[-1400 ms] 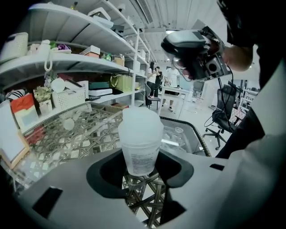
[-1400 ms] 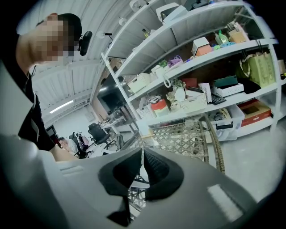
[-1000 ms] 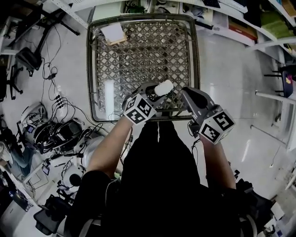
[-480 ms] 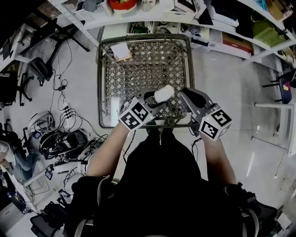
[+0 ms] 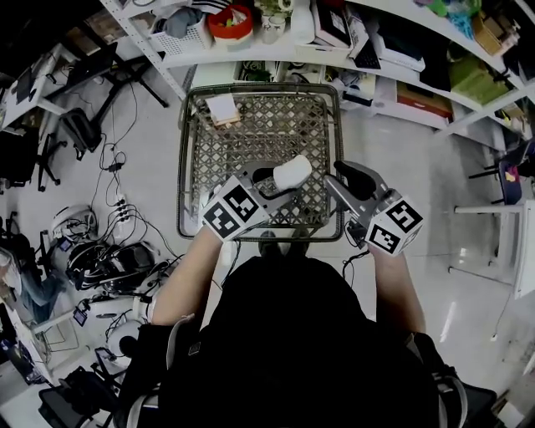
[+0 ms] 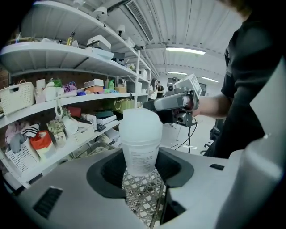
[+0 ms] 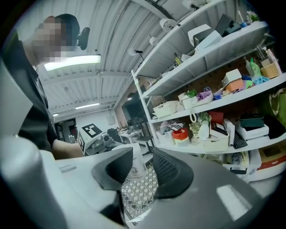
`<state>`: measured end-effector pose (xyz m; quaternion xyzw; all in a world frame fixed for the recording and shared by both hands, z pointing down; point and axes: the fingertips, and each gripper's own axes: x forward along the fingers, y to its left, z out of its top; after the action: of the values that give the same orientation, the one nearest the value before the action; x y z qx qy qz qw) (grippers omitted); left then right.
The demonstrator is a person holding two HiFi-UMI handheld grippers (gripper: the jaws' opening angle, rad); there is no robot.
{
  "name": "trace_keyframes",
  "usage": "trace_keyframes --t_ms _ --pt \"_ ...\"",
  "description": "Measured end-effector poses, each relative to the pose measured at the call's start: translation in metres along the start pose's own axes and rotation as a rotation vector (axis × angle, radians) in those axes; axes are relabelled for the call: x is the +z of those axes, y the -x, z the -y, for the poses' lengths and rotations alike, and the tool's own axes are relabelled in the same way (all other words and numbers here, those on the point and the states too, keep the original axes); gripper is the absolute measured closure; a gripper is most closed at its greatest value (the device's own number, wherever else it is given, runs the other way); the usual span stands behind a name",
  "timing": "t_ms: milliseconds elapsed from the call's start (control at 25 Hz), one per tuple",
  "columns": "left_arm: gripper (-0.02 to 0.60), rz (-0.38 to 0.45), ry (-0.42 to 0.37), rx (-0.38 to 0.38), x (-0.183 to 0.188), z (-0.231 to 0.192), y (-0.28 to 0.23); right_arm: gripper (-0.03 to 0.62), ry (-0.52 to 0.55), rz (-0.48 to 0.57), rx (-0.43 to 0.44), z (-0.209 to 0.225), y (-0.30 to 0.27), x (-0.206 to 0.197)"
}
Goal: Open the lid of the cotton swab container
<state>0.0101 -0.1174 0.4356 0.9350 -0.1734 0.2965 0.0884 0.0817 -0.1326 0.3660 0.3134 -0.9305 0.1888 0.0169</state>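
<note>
The cotton swab container (image 6: 139, 142) is a frosted white cup with a rounded lid sitting on top. My left gripper (image 6: 140, 172) is shut on its lower body and holds it upright above the wire basket (image 5: 182, 159). In the head view the container (image 5: 288, 171) sticks out of the left gripper (image 5: 278, 182). My right gripper (image 5: 341, 177) hovers just to its right, apart from it. In the right gripper view the jaws of the right gripper (image 7: 142, 172) are opening with nothing between them. The container (image 7: 135, 162) shows beyond, partly hidden by the left jaw.
A flat white packet (image 5: 222, 109) lies in the basket's far left corner. Shelves (image 5: 334, 46) crowded with baskets, boxes and a red bowl (image 5: 231, 20) stand just behind the basket. Cables and gear (image 5: 100, 251) litter the floor to the left.
The head view has tipped up and now takes in more of the shelves. Both grippers stay over the basket's near edge, the container still in the left one.
</note>
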Motion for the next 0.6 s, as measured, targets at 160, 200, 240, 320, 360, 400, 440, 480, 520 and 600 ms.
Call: trace_keyframes --t_ms 160,200,240,320,360,400,440,480,520,600 --pt "0.383 0.015 -0.009 -0.028 0.014 0.004 0.001 0.417 0.035 -0.006 0.104 -0.014 -0.003 0.008" --pt "0.383 0.020 -0.017 -0.043 0.017 0.006 0.001 0.392 0.054 -0.016 0.128 -0.018 -0.005 0.009" --pt "0.383 0.023 -0.030 -0.062 0.020 0.008 0.001 0.353 0.084 -0.029 0.150 -0.022 -0.008 0.010" --pt "0.383 0.026 -0.069 -0.109 0.024 0.015 0.001 0.310 0.158 -0.061 0.185 -0.031 -0.013 0.010" --pt "0.383 0.025 -0.088 -0.133 0.026 0.018 0.001 0.304 0.187 -0.071 0.204 -0.036 -0.016 0.010" --pt "0.383 0.024 -0.105 -0.157 0.027 0.022 0.001 0.299 0.207 -0.078 0.225 -0.040 -0.018 0.010" --pt "0.383 0.023 -0.120 -0.180 0.027 0.025 0.001 0.295 0.221 -0.083 0.248 -0.045 -0.020 0.011" --pt "0.383 0.021 -0.133 -0.202 0.028 0.028 0.000 0.295 0.233 -0.088 0.270 -0.049 -0.021 0.011" --pt "0.383 0.017 -0.146 -0.224 0.029 0.032 -0.001 0.295 0.245 -0.094 0.290 -0.053 -0.022 0.011" --pt "0.383 0.008 -0.165 -0.261 0.029 0.039 -0.003 0.295 0.270 -0.113 0.322 -0.061 -0.024 0.008"
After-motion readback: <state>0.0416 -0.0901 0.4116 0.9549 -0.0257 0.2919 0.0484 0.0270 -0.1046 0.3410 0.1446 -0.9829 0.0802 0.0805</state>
